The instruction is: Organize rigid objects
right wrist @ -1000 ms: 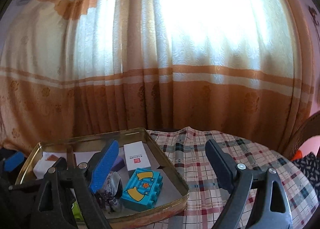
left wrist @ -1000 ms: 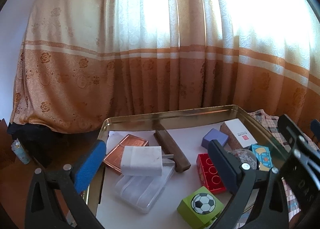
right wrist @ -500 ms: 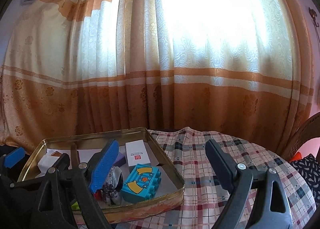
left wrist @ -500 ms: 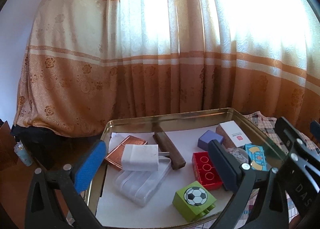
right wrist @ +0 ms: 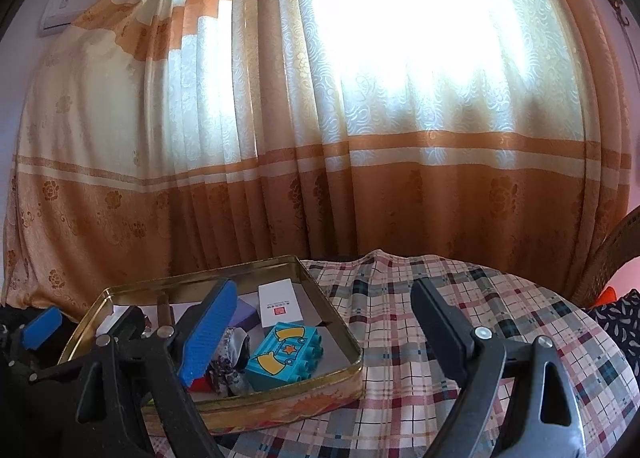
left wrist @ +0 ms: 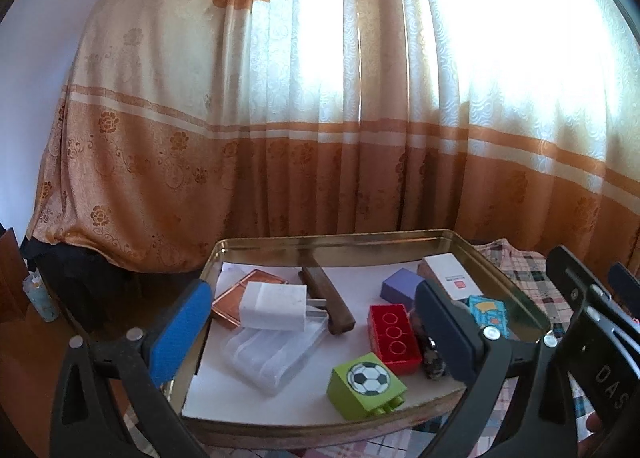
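The tray (left wrist: 340, 238) sits on the tabletop (right wrist: 460, 298), before the curtain (left wrist: 320, 137). In the tray, the charger (left wrist: 274, 306) lies on the clear case (left wrist: 272, 358) at its left side; the soccer block (left wrist: 366, 384) stands at its near edge; the boxed card (left wrist: 450, 276) lies in its far right corner.

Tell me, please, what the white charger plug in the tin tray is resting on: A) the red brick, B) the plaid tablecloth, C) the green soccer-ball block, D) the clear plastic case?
D: in the left wrist view the white charger plug lies on top of the clear plastic case, apart from the red brick and the green soccer-ball block.
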`<state>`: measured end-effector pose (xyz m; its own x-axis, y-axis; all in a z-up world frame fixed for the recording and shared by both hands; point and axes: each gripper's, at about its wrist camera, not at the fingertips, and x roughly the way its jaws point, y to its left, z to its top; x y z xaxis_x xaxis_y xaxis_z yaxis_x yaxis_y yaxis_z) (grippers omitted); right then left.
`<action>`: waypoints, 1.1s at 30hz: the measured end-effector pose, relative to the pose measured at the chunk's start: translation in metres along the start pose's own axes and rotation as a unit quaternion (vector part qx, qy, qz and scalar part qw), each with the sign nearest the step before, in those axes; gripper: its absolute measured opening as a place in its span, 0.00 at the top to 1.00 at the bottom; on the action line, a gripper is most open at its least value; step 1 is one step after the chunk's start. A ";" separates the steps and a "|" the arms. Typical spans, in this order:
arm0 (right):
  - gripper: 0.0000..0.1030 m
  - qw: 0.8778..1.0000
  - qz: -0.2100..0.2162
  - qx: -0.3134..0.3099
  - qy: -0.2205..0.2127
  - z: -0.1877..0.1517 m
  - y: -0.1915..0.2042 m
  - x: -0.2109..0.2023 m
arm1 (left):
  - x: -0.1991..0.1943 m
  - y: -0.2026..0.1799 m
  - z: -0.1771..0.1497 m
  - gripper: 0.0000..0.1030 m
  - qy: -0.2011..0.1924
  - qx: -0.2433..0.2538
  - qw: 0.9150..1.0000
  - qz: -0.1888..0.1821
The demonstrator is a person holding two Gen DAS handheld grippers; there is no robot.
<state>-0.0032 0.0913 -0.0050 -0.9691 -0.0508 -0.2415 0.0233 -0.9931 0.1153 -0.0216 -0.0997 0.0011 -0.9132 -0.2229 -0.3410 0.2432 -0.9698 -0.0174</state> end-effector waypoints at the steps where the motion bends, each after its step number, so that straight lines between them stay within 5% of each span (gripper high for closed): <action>1: 0.12 1.000 0.000 0.001 -0.001 0.000 0.000 -0.001 | -0.002 -0.001 -0.001 0.00 -0.004 0.002 1.000 0.002; 33: 0.12 1.000 -0.002 -0.014 -0.012 -0.002 -0.002 -0.012 | -0.005 0.006 -0.002 0.00 -0.001 -0.029 0.999 0.012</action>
<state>0.0087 0.0936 -0.0044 -0.9750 -0.0450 -0.2178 0.0267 -0.9959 0.0865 -0.0146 -0.1039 0.0012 -0.9076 -0.2460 -0.3401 0.2835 -0.9568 -0.0645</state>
